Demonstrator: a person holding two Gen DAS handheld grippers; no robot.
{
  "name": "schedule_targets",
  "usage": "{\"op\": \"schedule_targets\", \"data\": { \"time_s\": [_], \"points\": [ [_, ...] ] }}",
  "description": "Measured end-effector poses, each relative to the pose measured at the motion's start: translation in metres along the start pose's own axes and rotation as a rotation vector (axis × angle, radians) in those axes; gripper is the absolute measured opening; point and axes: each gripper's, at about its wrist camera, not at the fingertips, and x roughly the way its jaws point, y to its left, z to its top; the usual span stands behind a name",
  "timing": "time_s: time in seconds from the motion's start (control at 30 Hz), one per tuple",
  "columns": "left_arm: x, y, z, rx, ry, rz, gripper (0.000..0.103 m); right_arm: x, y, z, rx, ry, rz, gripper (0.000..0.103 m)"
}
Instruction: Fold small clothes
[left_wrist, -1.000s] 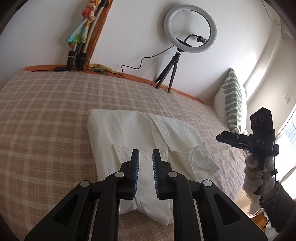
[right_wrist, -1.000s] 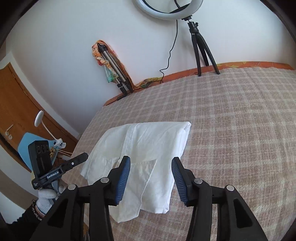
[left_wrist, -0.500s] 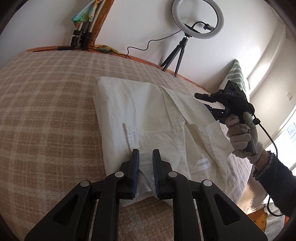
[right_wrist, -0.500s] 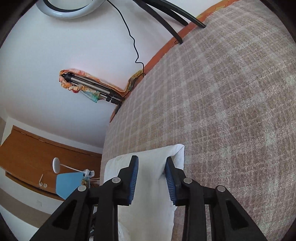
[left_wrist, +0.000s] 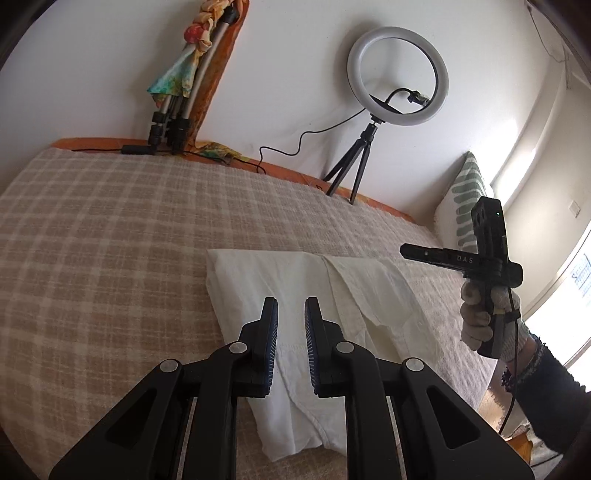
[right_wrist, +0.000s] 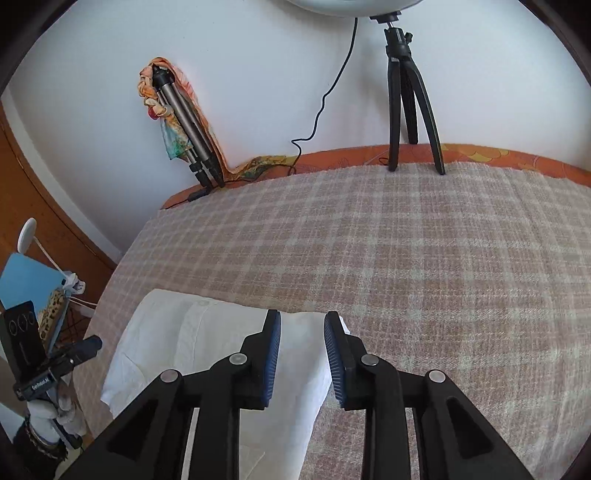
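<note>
A small white shirt (left_wrist: 314, 291) lies folded flat on the plaid bedspread (left_wrist: 110, 236); it also shows in the right wrist view (right_wrist: 207, 347). My left gripper (left_wrist: 291, 321) hovers above the shirt's near half, jaws a little apart and empty. My right gripper (right_wrist: 302, 332) hovers over the shirt's far right corner, jaws open and empty. In the left wrist view the right gripper (left_wrist: 406, 253) is held up in a gloved hand, off the shirt's right side. In the right wrist view the left gripper (right_wrist: 94, 343) is at the far left.
A ring light on a tripod (left_wrist: 397, 81) stands at the bed's far edge with its cable (left_wrist: 295, 144). A folded tripod wrapped in a colourful cloth (left_wrist: 184, 85) leans on the wall. A green-striped pillow (left_wrist: 461, 195) is at the right. A wooden door (right_wrist: 22, 184) is left.
Both grippers have lifted back off the shirt. The right gripper rose from the shirt's right edge and opened wider. The left gripper pulled up and back.
</note>
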Motion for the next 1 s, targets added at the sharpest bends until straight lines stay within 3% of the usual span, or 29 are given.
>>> {"op": "schedule_targets", "data": {
  "time_s": [0.07,0.17,0.4,0.47,0.5,0.63,0.73,0.8,0.87,0.9,0.93,1.0],
  "points": [
    [0.014,0.003,0.013,0.009,-0.006,0.055,0.013,-0.006,0.013,0.001,-0.044,-0.025,-0.036,0.027],
    [0.039,0.010,0.018,-0.017,0.012,0.070,0.013,-0.005,0.030,0.001,-0.098,-0.041,0.001,0.027],
    [0.076,0.026,-0.001,-0.021,0.105,0.169,0.013,0.038,0.024,-0.012,-0.077,0.061,0.002,0.027],
    [0.076,0.030,-0.005,-0.028,0.092,0.167,0.013,0.048,0.016,-0.016,-0.060,0.081,-0.021,0.027],
    [0.076,0.029,-0.005,-0.022,0.095,0.172,0.013,0.054,0.014,-0.018,-0.064,0.095,-0.038,0.021],
    [0.069,0.029,0.001,-0.007,0.103,0.215,0.013,0.056,0.010,-0.019,-0.095,0.111,-0.144,0.021],
    [0.049,0.042,0.003,-0.089,0.070,0.184,0.013,0.031,0.001,-0.017,-0.056,0.059,-0.164,0.036],
    [0.033,0.050,0.001,-0.162,0.043,0.117,0.016,0.013,-0.011,-0.019,0.006,0.039,-0.122,0.040],
    [0.020,0.055,-0.002,-0.217,0.025,0.075,0.033,-0.002,-0.022,-0.026,0.081,0.034,-0.032,0.046],
    [0.016,0.058,-0.004,-0.247,0.026,0.054,0.044,-0.008,-0.027,-0.031,0.111,0.031,0.005,0.054],
    [0.012,0.061,-0.006,-0.286,0.027,0.027,0.048,-0.013,-0.031,-0.037,0.139,0.029,0.038,0.061],
    [0.011,0.066,-0.013,-0.356,0.043,-0.037,0.048,-0.016,-0.038,-0.049,0.193,0.040,0.089,0.062]
  ]
}}
